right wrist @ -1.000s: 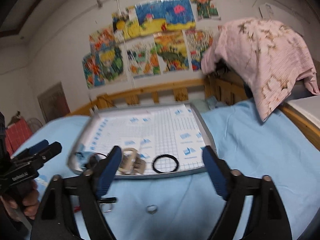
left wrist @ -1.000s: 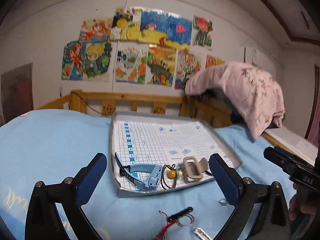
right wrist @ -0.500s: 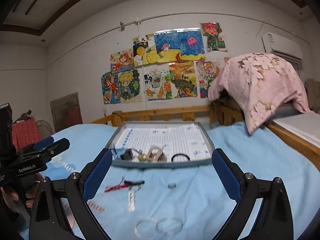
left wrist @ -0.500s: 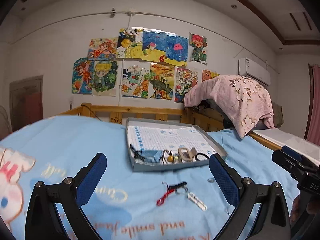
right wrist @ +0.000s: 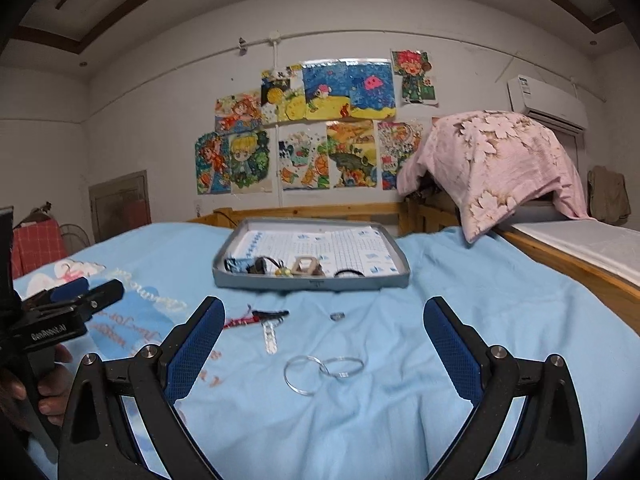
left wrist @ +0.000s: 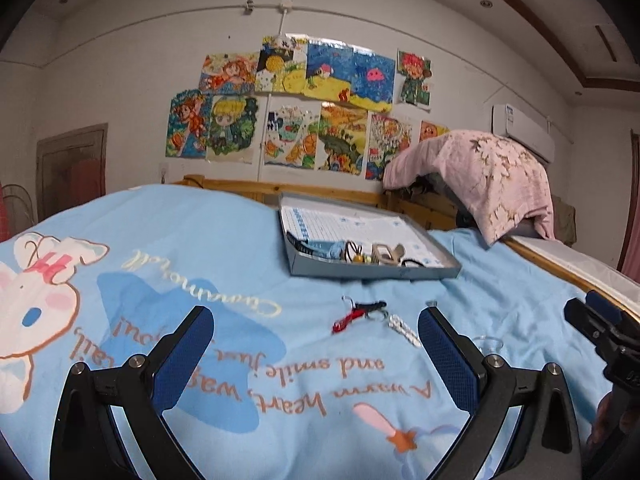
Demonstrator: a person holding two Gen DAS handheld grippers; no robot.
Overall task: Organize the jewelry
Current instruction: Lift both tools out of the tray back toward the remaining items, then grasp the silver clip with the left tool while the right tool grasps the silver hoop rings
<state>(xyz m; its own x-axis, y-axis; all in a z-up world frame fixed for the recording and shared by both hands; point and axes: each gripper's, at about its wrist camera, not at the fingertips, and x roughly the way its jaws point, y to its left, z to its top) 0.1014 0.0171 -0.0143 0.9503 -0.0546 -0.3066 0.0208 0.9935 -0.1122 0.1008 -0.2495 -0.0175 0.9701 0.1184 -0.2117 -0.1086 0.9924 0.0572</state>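
Note:
A grey tray lies on the blue bedspread and holds a blue watch, a beaded cord, a tan clasp and a black ring. In front of it lie a red and black cord, a silver hair clip, a small ring and two clear bangles. The tray, cord and clip also show in the left wrist view. My right gripper is open and empty, near the bangles. My left gripper is open and empty.
A wooden bed rail runs behind the tray. A pink cloth is draped over something at the back right. A white-topped wooden surface lies to the right. Drawings cover the wall.
Both grippers have pulled back from the tray and levelled out. The loose pieces on the bedspread, including the two bangles, have come into view. Both stay open.

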